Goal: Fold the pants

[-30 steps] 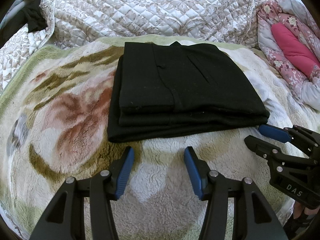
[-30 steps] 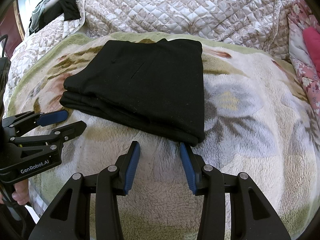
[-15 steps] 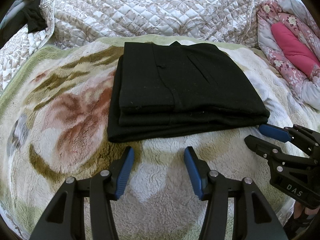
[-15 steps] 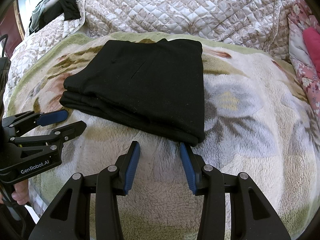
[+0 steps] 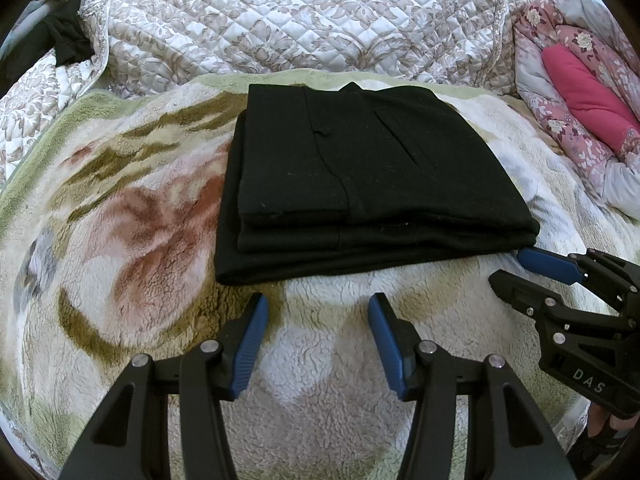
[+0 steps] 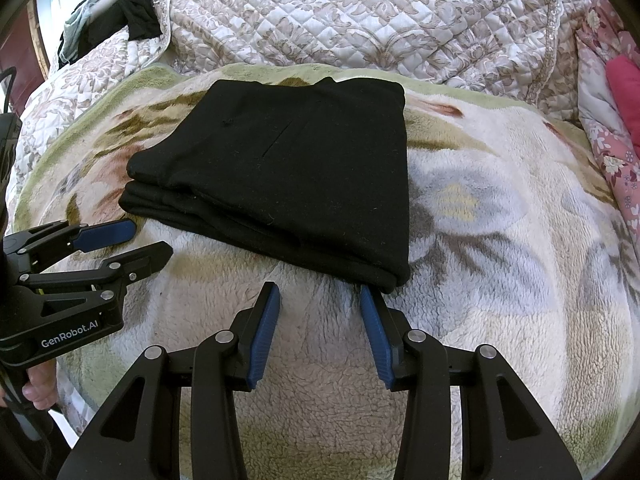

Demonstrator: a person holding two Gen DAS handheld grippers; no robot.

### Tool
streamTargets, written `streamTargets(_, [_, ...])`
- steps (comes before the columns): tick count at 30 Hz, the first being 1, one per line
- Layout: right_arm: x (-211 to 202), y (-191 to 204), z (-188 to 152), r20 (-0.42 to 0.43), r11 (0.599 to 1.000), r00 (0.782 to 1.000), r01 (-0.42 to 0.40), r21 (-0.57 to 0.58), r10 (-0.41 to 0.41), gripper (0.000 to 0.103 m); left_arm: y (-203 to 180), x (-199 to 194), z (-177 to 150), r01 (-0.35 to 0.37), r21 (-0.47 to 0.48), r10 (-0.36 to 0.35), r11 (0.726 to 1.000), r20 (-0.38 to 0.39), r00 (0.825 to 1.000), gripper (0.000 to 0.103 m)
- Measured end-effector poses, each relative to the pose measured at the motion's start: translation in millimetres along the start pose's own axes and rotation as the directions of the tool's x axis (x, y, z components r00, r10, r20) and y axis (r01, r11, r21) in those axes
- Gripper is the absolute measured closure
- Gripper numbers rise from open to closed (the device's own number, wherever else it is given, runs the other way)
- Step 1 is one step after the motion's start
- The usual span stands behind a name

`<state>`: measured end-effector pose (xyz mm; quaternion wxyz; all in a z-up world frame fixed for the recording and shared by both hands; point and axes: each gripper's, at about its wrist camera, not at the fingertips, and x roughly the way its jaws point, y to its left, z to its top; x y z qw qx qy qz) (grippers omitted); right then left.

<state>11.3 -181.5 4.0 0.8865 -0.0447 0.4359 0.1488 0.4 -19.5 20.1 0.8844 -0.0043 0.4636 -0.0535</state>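
Note:
Black pants lie folded in a flat rectangular stack on a fleece floral blanket; they also show in the right wrist view. My left gripper is open and empty, just short of the stack's near edge. My right gripper is open and empty, just short of the stack's near right corner. The right gripper shows at the right of the left wrist view, and the left gripper at the left of the right wrist view.
A quilted beige bedspread rises behind the blanket. A pink floral quilt lies at the right. Dark clothes hang at the back left.

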Motion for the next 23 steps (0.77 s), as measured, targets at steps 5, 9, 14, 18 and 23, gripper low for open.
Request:
streamTargets(5, [0.0,-0.2,0.0,0.0,1.0,1.0,0.0,0.0,0.0,0.06,-0.2,0.0,0.2,0.0,-0.001,0.0,1.0,-0.001,1.0,0.048])
streamTargets(9, [0.0,0.3,-0.1,0.0,1.0,1.0,0.002,-0.001,-0.002,0.06,-0.5,0.0,0.2,0.0,-0.002,0.0,1.0,-0.002,1.0,0.048])
streamTargets(14, [-0.1,0.8,0.0,0.0,1.0,1.0,0.002,-0.002,-0.002,0.06,-1.1,0.0,0.8,0.0,-0.001,0.0,1.0,-0.002,1.0,0.047])
streamTargets(18, [0.3,-0.1,-0.5,0.003,1.0,1.0,0.002,-0.005,-0.002,0.06,0.0,0.0,-0.1,0.0,-0.006,0.0,1.0,0.002,1.0,0.047])
streamTargets(23, [0.7,-2.0,-0.9,0.013,1.0,1.0,0.003,-0.019,-0.003,0.059,2.6,0.0,-3.2,0.003,-0.015,-0.003,1.0,0.009,1.0,0.046])
